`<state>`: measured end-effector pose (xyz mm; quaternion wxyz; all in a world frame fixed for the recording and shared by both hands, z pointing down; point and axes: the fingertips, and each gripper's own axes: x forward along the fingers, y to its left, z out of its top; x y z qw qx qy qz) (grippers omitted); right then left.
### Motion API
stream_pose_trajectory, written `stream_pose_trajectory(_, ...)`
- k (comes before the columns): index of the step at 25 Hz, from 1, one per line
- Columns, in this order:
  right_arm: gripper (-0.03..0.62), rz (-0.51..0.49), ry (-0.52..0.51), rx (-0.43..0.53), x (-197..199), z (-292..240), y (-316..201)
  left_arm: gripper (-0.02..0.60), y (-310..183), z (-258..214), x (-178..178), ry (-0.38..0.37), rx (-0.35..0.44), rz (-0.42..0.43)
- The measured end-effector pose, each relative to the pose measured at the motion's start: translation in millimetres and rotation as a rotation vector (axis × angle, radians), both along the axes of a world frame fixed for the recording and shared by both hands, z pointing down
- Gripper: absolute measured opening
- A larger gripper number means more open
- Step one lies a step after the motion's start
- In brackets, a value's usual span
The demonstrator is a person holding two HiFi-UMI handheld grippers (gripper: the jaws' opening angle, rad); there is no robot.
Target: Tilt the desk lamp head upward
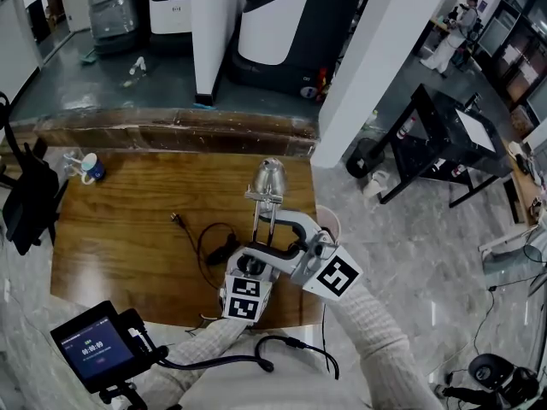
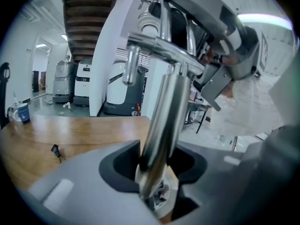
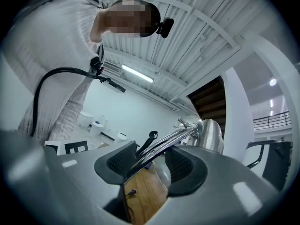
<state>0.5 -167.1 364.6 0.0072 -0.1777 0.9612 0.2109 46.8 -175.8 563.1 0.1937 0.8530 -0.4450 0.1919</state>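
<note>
Spanning most of the head view: a wooden table, brown, with a worn far edge.

Black chair: at the table's left edge, partly out of frame.

Desk lamp: chrome, standing near the table's front right corner, close to the person. Its paired arm rods run away from the person to the lamp head, a small metal shade that lies over the tabletop, towards the far edge.

Left gripper: low on the lamp, jaws closed on the lower post, both pads against the chrome.

Right gripper: higher up, jaws closed round the arm rods short of the head, which shows just beyond them.

Handheld screen: lit, on a mount at the person's lower left, off the table.

Cable: black, looped on the wood left of the lamp, loose plug end near it.

Cup: small, blue and white, at the far left corner, well apart from the lamp.

Step in hand, as judged: both grips set, lamp braced, head not yet raised. The next move likely calls for the left gripper to hold the post still while the right one reaches the head, or levers the rods, so that the shade swings upward. Slipping on polished chrome is the risk.
</note>
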Motion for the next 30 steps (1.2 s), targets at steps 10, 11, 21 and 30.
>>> stream_pose_trajectory(10, 0.198, 0.042, -0.045, -0.067, 6, -5, -2, 0.169, 1, 4, 2, 0.03, -0.002, 0.011)
stream_pose_trajectory(11, 0.198, 0.043, -0.053, -0.075, 6, -5, -3, 0.169, 1, 4, 1, 0.032, 0.0, 0.012)
stream_pose_trajectory(21, 0.245, 0.194, -0.155, -0.176, 42, 9, -5, 0.169, 9, -2, 1, 0.038, 0.037, 0.043)
stream_pose_trajectory(30, 0.202, 0.567, -0.23, -0.256, 78, 24, 28, 0.166, 45, -31, -28, 0.056, 0.094, 0.058)
